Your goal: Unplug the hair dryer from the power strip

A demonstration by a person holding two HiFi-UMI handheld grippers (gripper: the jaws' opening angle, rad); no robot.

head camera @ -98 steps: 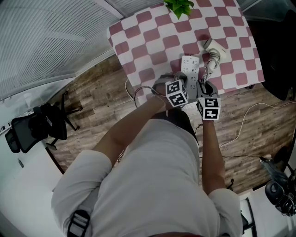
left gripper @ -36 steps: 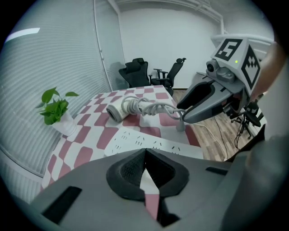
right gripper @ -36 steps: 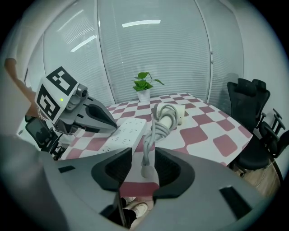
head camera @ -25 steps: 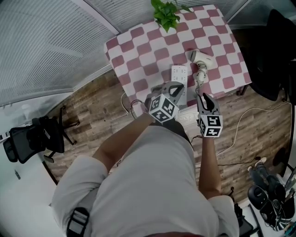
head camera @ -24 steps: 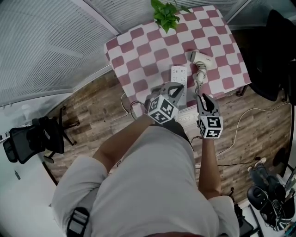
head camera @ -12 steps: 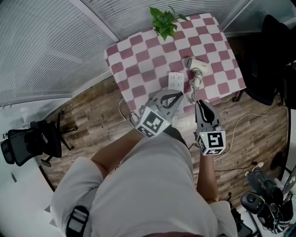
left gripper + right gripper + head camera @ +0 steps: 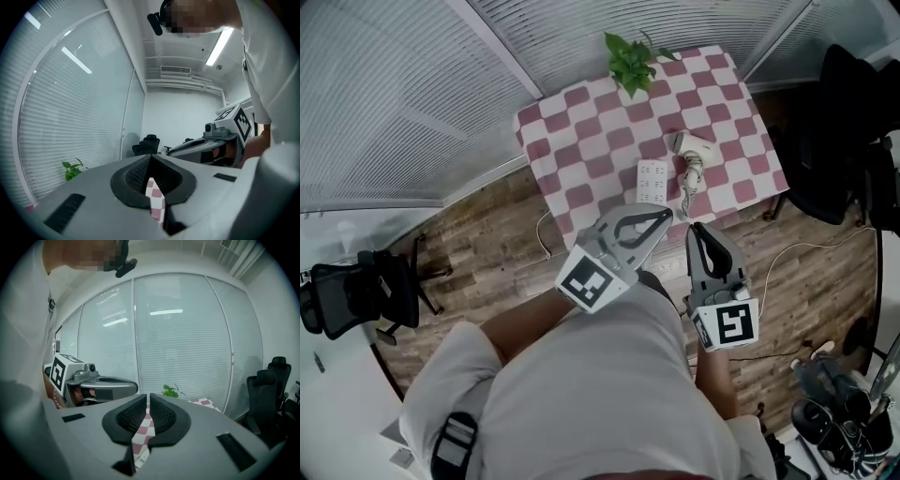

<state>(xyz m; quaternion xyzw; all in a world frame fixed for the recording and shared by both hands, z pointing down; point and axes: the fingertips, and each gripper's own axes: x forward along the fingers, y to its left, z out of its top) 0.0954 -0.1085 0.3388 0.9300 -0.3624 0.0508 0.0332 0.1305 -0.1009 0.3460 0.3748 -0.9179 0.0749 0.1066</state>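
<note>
The white power strip [image 7: 652, 180] lies near the front edge of the red-and-white checkered table [image 7: 581, 122]. The white hair dryer [image 7: 689, 144] lies to its right, its cord [image 7: 685, 180] trailing toward the table edge. At this size I cannot tell whether the plug sits in the strip. Both grippers are held high above the floor, short of the table and touching nothing. My left gripper [image 7: 664, 217] [image 7: 150, 158] is shut, its tips meeting. My right gripper [image 7: 697, 228] [image 7: 148, 397] has just been closing; its pads stand all but together with nothing between them.
A potted plant [image 7: 630, 58] stands at the table's far edge. Black office chairs stand at the right [image 7: 825, 131] and far left [image 7: 352, 295]. A white cable [image 7: 787, 258] runs over the wooden floor. Window blinds [image 7: 384, 103] line the wall.
Both grippers have risen toward the head camera, away from the table, which now looks smaller and farther off. The right gripper's jaws have drawn together.
</note>
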